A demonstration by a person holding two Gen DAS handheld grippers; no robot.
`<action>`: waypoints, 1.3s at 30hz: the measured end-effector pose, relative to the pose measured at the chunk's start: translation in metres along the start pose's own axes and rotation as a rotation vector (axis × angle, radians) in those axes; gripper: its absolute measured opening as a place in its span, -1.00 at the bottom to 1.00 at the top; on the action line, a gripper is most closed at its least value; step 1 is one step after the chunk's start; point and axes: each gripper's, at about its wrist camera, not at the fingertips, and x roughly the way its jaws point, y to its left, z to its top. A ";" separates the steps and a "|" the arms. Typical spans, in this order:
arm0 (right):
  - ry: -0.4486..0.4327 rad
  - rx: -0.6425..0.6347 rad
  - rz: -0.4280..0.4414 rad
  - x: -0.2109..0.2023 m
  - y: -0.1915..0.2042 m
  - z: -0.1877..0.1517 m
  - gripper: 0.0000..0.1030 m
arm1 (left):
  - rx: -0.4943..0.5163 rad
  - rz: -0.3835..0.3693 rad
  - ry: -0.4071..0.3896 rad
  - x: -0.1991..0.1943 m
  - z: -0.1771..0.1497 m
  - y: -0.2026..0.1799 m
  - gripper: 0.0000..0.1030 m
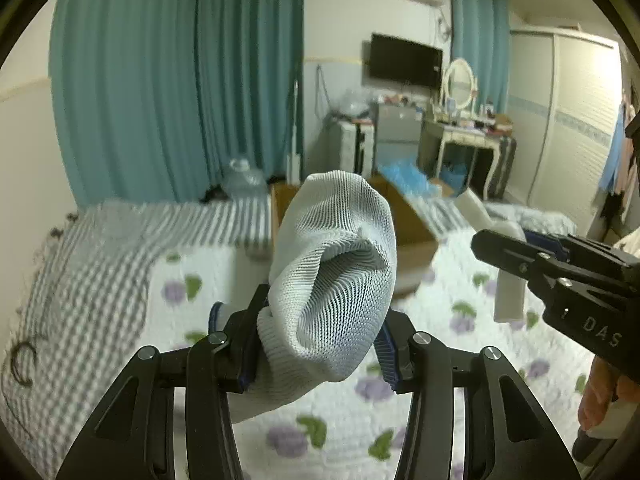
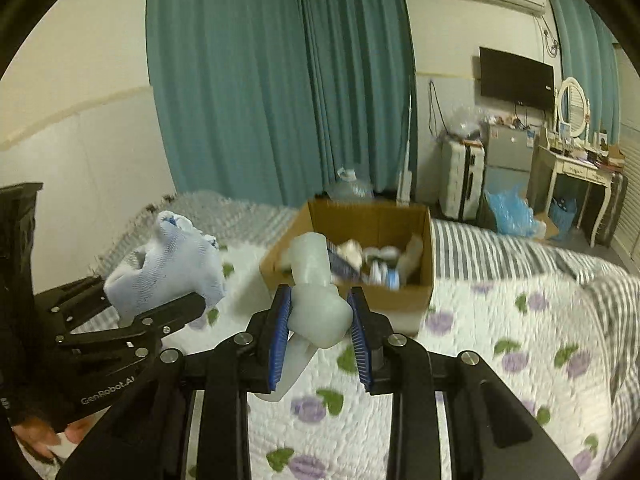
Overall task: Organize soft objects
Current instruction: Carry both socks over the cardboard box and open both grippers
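Observation:
My left gripper (image 1: 320, 344) is shut on a pale blue knit sock (image 1: 332, 280) and holds it above the bed; the same sock (image 2: 168, 268) shows at the left of the right wrist view. My right gripper (image 2: 320, 320) is shut on a rolled white sock (image 2: 316, 300), held above the quilt just in front of the open cardboard box (image 2: 420, 296). The box holds several soft items. In the left wrist view the right gripper (image 1: 480, 242) is at the right and the box (image 1: 412, 236) lies behind the sock.
A white quilt with purple flowers (image 2: 500, 340) covers the bed, with a grey striped blanket (image 1: 100, 260) at its far side. Teal curtains (image 2: 280, 80), a suitcase (image 2: 460, 176), a dressing table (image 2: 576, 184) and a water jug (image 2: 352, 188) stand beyond.

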 end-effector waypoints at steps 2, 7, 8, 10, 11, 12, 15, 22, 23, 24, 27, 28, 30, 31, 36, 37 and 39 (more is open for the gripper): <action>-0.023 -0.008 0.003 -0.003 -0.002 0.018 -0.46 | 0.013 -0.001 -0.026 -0.001 0.019 -0.001 -0.10; -0.064 -0.041 0.002 0.006 -0.006 0.060 -0.46 | 0.072 0.012 -0.099 0.004 0.063 -0.001 -0.09; -0.066 -0.044 0.001 0.010 -0.007 0.066 -0.46 | 0.090 0.032 -0.113 0.010 0.072 0.000 -0.09; -0.069 -0.051 -0.002 0.022 -0.009 0.077 -0.46 | 0.103 0.048 -0.120 0.023 0.085 0.004 -0.09; -0.066 -0.054 -0.006 0.032 -0.012 0.083 -0.46 | 0.104 0.048 -0.118 0.036 0.093 0.008 -0.09; -0.063 -0.053 -0.009 0.040 -0.014 0.088 -0.46 | 0.103 0.045 -0.115 0.043 0.097 0.009 -0.09; -0.043 -0.036 -0.007 0.072 -0.024 0.100 -0.46 | 0.099 0.039 -0.089 0.079 0.111 0.014 -0.09; 0.017 -0.007 -0.026 0.154 -0.056 0.102 -0.46 | 0.089 0.017 0.009 0.171 0.114 0.016 -0.09; 0.035 -0.007 -0.030 0.167 -0.062 0.095 -0.46 | 0.086 0.015 0.028 0.183 0.112 0.016 -0.09; 0.053 -0.012 -0.037 0.181 -0.067 0.089 -0.46 | 0.084 0.005 0.055 0.196 0.109 0.017 -0.09; 0.089 -0.015 -0.043 0.207 -0.076 0.078 -0.46 | 0.098 0.004 0.086 0.218 0.101 0.015 -0.09; 0.097 -0.009 -0.042 0.215 -0.082 0.073 -0.46 | 0.103 0.001 0.090 0.223 0.100 0.015 -0.09; 0.116 0.003 -0.042 0.229 -0.088 0.063 -0.44 | 0.116 -0.014 0.106 0.232 0.097 0.013 0.00; 0.124 0.008 -0.044 0.232 -0.090 0.061 -0.42 | 0.127 -0.016 0.115 0.236 0.096 0.011 0.00; 0.133 0.032 -0.062 0.240 -0.098 0.055 0.04 | 0.211 0.061 0.072 0.232 0.090 -0.003 0.47; 0.123 0.040 -0.087 0.236 -0.099 0.056 0.12 | 0.208 0.087 0.055 0.230 0.090 -0.002 0.54; 0.110 0.060 -0.096 0.227 -0.103 0.058 0.15 | 0.185 0.118 0.029 0.223 0.091 0.001 0.56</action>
